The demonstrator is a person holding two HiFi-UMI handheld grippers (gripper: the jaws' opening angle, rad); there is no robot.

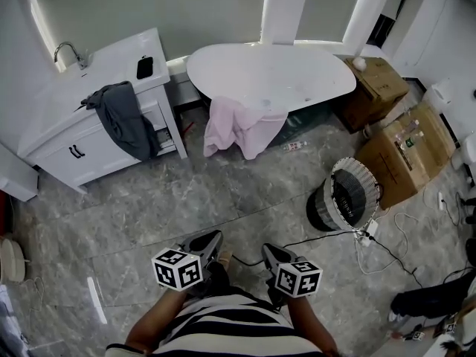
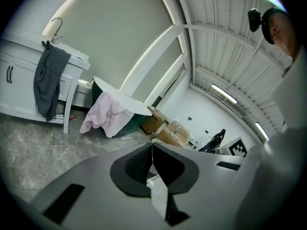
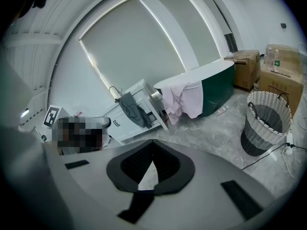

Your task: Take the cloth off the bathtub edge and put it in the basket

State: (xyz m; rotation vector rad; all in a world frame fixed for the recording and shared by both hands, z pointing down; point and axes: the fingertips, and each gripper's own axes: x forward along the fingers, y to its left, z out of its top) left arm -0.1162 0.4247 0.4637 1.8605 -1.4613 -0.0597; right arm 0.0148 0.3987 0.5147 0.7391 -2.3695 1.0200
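A pink cloth [image 1: 236,127] hangs over the near edge of the white bathtub [image 1: 271,75], far ahead of both grippers; it also shows as the pink cloth [image 2: 105,116] and the pink cloth [image 3: 184,99] in the gripper views. A round woven basket [image 1: 346,197] stands on the floor to the right, seen too as the basket [image 3: 267,121]. My left gripper [image 1: 214,242] and right gripper [image 1: 269,253] are held low, close to the person's body, both shut with nothing between the jaws.
A white vanity [image 1: 89,117] with a dark grey garment [image 1: 126,119] draped on it stands at the left. Cardboard boxes [image 1: 405,151] sit at the right behind the basket. Cables and a power strip [image 1: 370,233] lie on the floor beside the basket.
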